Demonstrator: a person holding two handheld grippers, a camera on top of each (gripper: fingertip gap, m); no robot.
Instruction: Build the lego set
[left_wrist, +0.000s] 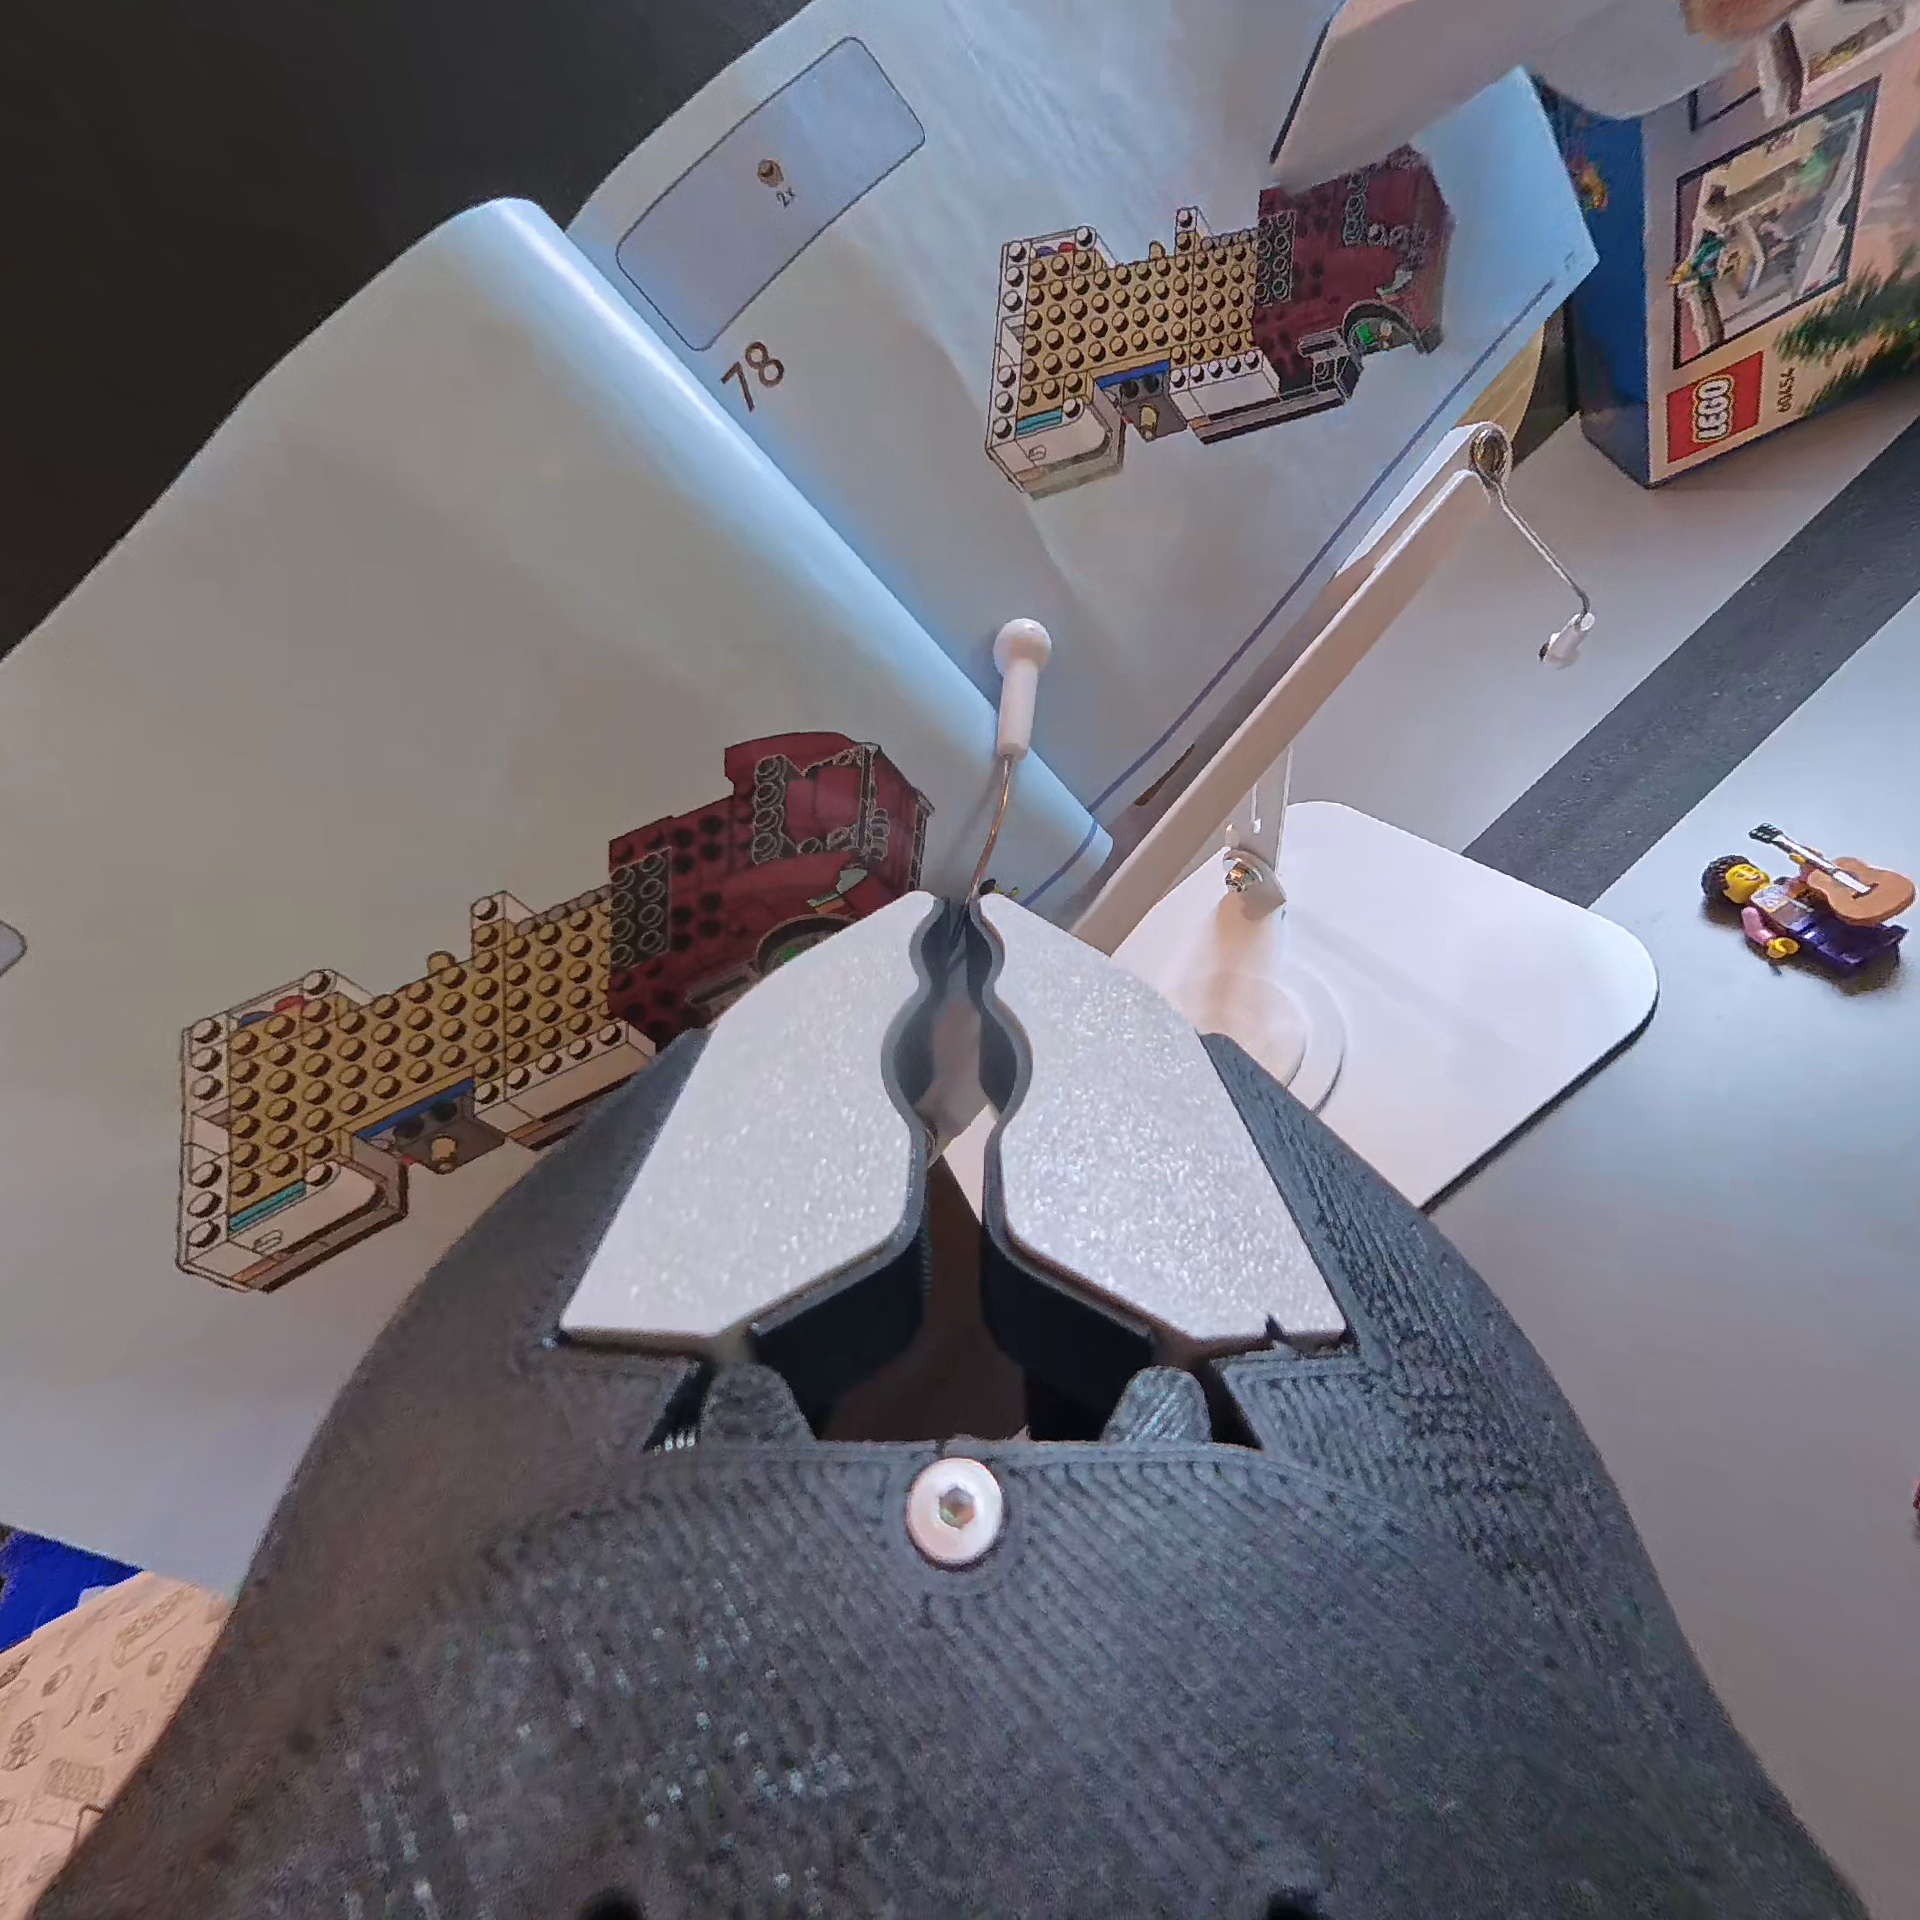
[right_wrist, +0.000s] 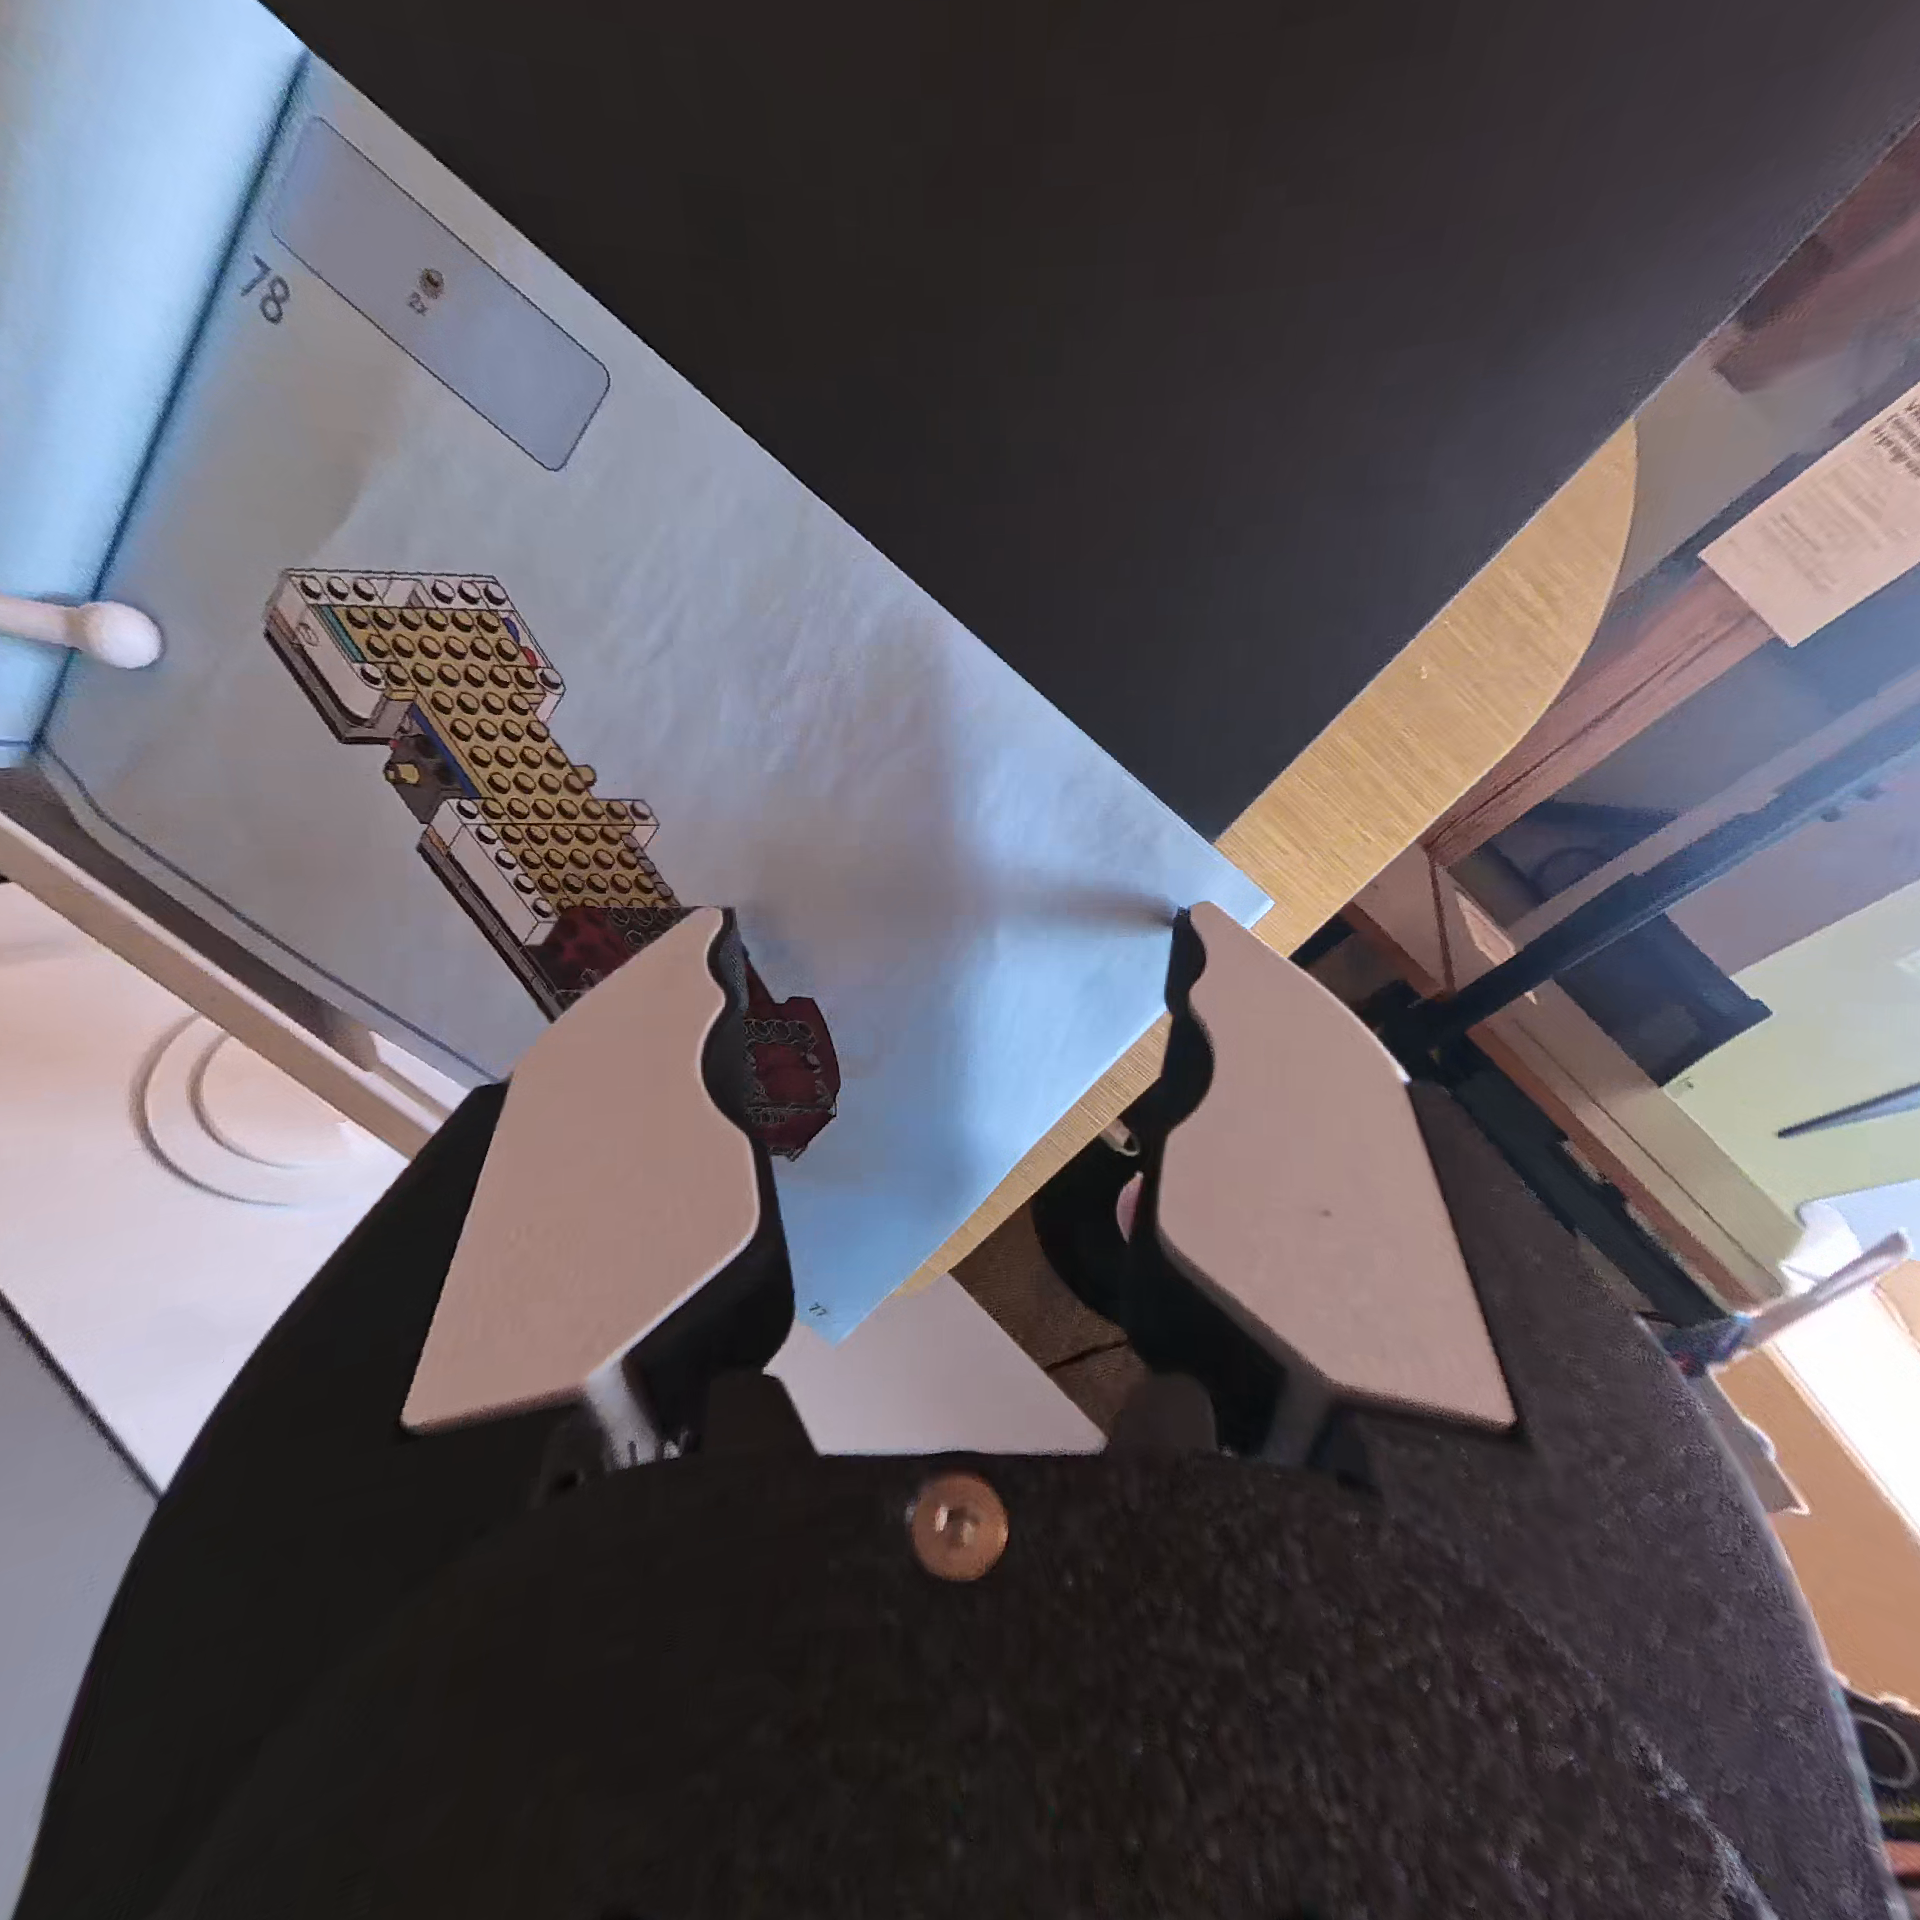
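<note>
The open instruction booklet (left_wrist: 520, 623) leans on a white book stand (left_wrist: 1455, 987). Its pages picture a tan and dark red build. My left gripper (left_wrist: 961, 914) is at the booklet's lower edge, shut on the thin metal wire of the stand's page clip (left_wrist: 1023, 649), which has a white tip. My right gripper (right_wrist: 956, 920) is wide open in front of the booklet's right page (right_wrist: 779, 727). The page's free corner lies between its fingers, and the right fingertip (right_wrist: 1205, 935) is at the page edge. No loose bricks show in either view.
A second wire page clip (left_wrist: 1548, 582) sticks out at the stand's right. A Lego box (left_wrist: 1766, 260) stands at the back right. A minifigure with a guitar (left_wrist: 1808, 904) lies on the grey table. A printed paper bag (left_wrist: 83, 1714) is at the lower left. Wooden furniture (right_wrist: 1455, 675) is behind the page.
</note>
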